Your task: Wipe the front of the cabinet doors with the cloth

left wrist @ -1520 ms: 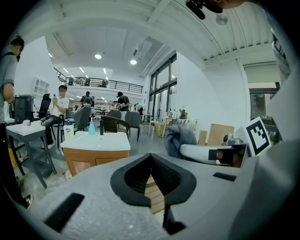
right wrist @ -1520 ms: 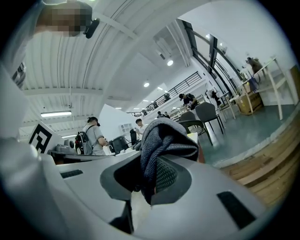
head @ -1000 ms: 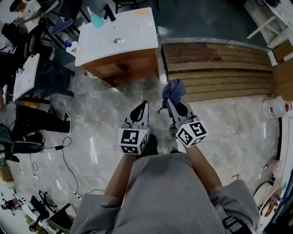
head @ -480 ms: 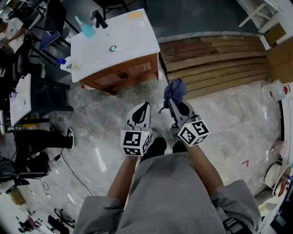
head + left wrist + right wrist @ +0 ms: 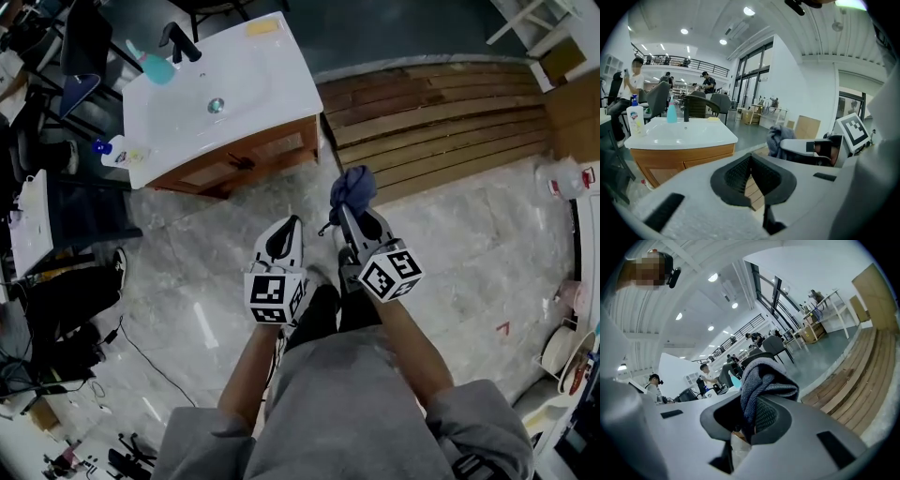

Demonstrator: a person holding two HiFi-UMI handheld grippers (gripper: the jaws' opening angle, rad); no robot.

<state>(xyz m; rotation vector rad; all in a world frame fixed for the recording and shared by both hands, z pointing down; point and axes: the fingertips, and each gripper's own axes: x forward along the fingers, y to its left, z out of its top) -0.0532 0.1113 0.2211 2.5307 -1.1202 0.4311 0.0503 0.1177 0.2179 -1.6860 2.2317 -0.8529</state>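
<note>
The cabinet stands at the upper left of the head view, with a white sink top [image 5: 253,84] over brown wooden doors [image 5: 253,157]. My right gripper [image 5: 343,208] is shut on a bunched blue-grey cloth [image 5: 352,186] and hangs over the marble floor, right of the cabinet and apart from it. The right gripper view shows the cloth [image 5: 761,376] bulging up out of the jaws. My left gripper [image 5: 292,221] is shut and holds nothing, a short way below the doors. In the left gripper view the doors [image 5: 689,161] lie ahead to the left and the cloth [image 5: 777,140] to the right.
On the sink top stand a teal bottle [image 5: 150,64], a black faucet [image 5: 178,37] and a yellow sponge [image 5: 262,26]. A wooden plank platform [image 5: 441,103] lies to the right of the cabinet. A seated person's legs [image 5: 66,291] and chairs are at the left, and a white jug [image 5: 562,178] at the right.
The view has shifted, so the cabinet sits further left and more turned. Both grippers keep their pose in front of me, and the cloth stays in the right one.
</note>
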